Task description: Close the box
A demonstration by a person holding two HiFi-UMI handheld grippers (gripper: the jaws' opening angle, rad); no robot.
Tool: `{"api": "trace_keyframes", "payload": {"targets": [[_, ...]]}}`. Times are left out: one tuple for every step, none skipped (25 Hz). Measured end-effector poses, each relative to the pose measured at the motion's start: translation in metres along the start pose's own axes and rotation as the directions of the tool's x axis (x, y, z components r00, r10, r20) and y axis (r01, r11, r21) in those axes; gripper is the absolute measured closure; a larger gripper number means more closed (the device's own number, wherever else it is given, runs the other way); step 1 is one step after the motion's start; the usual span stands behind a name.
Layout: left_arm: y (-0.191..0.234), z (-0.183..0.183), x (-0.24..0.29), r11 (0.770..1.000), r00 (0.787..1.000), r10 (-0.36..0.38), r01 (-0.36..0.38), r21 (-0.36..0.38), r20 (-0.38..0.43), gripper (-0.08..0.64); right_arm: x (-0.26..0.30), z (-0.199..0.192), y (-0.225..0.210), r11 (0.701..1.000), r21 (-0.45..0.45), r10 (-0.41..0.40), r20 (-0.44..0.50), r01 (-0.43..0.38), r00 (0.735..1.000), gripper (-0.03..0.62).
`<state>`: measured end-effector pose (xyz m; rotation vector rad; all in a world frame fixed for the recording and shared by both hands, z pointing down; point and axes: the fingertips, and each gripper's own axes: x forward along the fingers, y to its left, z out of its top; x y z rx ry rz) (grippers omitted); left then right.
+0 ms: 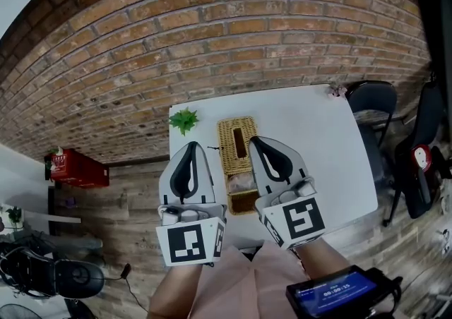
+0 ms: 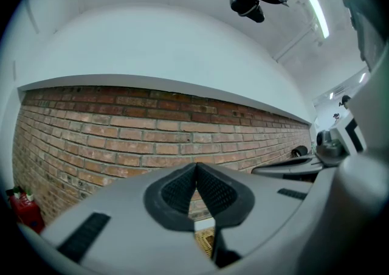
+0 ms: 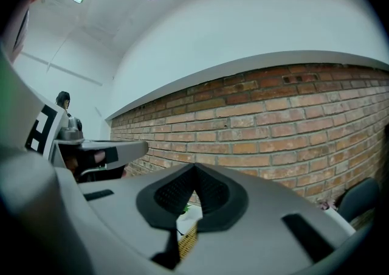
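Your biggest risk sits with the white table (image 1: 318, 141). The woven box (image 1: 235, 142) lies loose at its middle, between and just ahead of both tools, near end apparently still open, so a one-sided push on the lid could slide the box instead of shutting it. Next, the left gripper (image 1: 191, 147) and right gripper (image 1: 256, 141) are both pinched together on nothing, and such narrow tips may snag in the weave or the lid's slot. Least, a wide leftward sweep could clip the small green plant (image 1: 184, 120).
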<state>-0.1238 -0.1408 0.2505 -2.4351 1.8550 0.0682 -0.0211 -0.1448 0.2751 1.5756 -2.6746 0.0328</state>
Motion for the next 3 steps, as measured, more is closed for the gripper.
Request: {"api": "trace_keyframes", "payload": {"targets": [[0.0001, -0.0003, -0.0003, 1.0, 1.0, 0.0, 0.0, 0.001, 0.0, 0.549, -0.0001, -0.0001, 0.0004, 1.0, -0.001, -0.001, 0.001, 0.001, 1.0, 0.594], [0.0003, -0.0006, -0.0007, 1.0, 1.0, -0.001, 0.001, 0.001, 0.0, 0.549, 0.0, 0.0, 0.0008, 1.0, -0.004, -0.001, 0.001, 0.001, 1.0, 0.594], [0.0006, -0.0011, -0.001, 1.0, 1.0, -0.001, 0.001, 0.002, 0.0, 0.549, 0.0, 0.0002, 0.0012, 1.0, -0.007, -0.001, 0.002, 0.001, 1.0, 0.594]]}}
